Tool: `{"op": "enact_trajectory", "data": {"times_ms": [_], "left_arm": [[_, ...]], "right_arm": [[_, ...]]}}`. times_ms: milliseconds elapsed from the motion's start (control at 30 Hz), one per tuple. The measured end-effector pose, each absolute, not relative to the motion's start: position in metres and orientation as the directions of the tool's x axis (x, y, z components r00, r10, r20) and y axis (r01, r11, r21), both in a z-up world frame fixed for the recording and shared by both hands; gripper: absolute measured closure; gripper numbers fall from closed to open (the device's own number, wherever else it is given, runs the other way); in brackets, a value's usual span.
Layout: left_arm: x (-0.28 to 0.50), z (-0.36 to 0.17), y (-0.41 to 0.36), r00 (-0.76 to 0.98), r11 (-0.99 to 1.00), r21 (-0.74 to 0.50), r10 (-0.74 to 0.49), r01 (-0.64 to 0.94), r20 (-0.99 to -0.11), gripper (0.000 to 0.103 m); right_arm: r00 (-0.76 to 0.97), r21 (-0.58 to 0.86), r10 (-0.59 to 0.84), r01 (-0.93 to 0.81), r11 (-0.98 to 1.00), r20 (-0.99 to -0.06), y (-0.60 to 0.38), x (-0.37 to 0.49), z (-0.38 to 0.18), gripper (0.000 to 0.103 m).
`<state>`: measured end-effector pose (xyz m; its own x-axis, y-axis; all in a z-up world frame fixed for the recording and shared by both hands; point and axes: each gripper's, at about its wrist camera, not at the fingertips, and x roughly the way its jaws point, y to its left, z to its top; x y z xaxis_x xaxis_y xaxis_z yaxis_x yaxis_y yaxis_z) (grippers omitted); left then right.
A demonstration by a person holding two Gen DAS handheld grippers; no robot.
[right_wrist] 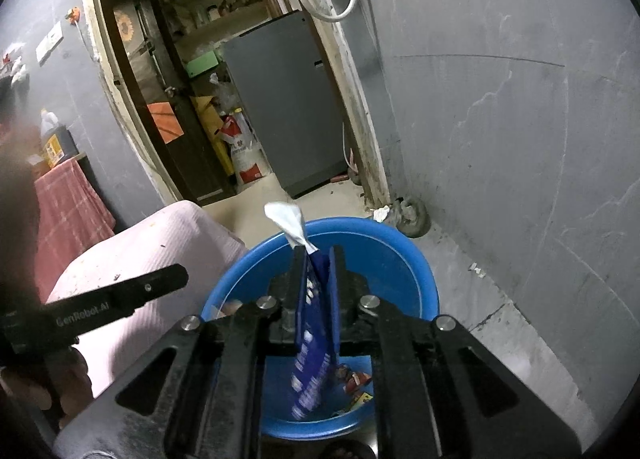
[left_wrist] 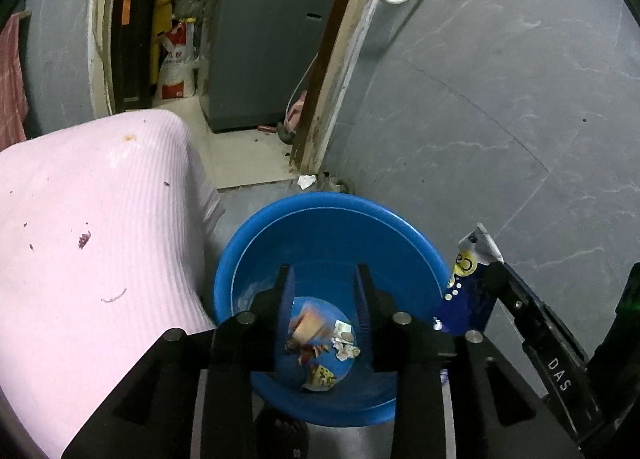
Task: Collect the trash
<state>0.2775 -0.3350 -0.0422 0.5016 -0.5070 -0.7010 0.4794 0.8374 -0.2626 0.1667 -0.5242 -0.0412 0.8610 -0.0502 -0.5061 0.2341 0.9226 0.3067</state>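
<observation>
The left gripper (left_wrist: 323, 291) is matte black, with two flat tapering fingers whose inner faces carry ribbed blue pads (left_wrist: 286, 299). Round silver pivot pins (left_wrist: 245, 317) sit on its angular black linkage. The right gripper (right_wrist: 316, 273) has the same build; its side arm bears white "DAS" lettering, the left's "GenRobot.AI".

My left black two-finger gripper (left_wrist: 324, 275) hangs pointing downward, its jaws parted with nothing between them. To its right, my right black two-finger gripper (right_wrist: 317, 259) points down too, jaws pressed onto a blue foil wrapper (right_wrist: 314, 339).
</observation>
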Motion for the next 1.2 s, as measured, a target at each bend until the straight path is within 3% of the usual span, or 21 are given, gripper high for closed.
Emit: {"op": "enact_trajectory", "data": {"times_ms": [133,367,667,867,933,1067,1133,1200], "left_arm": [[0.277,-0.041,-0.333,0.504,0.841,-0.256,-0.499,0.476,-0.705,0.075],[0.275,-0.034,-0.325,0.522,0.845,-0.264,-0.502,0.465,-0.689,0.071],[0.271,-0.016,-0.308,0.575,0.851,-0.271,-0.509,0.450,-0.641,0.058],[0.265,-0.007,-0.298,0.602,0.856,-0.262,-0.504,0.446,-0.619,0.051],[0.261,-0.004,-0.293,0.613,0.857,-0.261,-0.504,0.445,-0.608,0.042],[0.253,0.004,-0.280,0.646,0.859,-0.260,-0.504,0.440,-0.574,0.035],[0.249,0.007,-0.273,0.663,0.864,-0.258,-0.499,0.433,-0.558,0.028],[0.244,0.012,-0.265,0.678,0.863,-0.261,-0.503,0.433,-0.537,0.028]], "right_arm": [[0.862,0.305,-0.047,0.230,0.924,-0.505,-0.521,0.167,-0.039,0.080],[0.866,0.304,-0.044,0.222,0.927,-0.498,-0.517,0.166,-0.034,0.073],[0.879,0.284,-0.058,0.214,0.934,-0.472,-0.509,0.158,-0.020,0.055],[0.885,0.275,-0.069,0.216,0.937,-0.460,-0.501,0.154,-0.011,0.036],[0.889,0.272,-0.072,0.214,0.938,-0.452,-0.498,0.151,-0.007,0.029],[0.896,0.261,-0.079,0.210,0.942,-0.437,-0.490,0.143,0.002,0.016],[0.901,0.255,-0.083,0.207,0.944,-0.425,-0.486,0.139,0.007,0.013],[0.906,0.254,-0.084,0.203,0.946,-0.415,-0.483,0.135,0.012,0.009]]}}
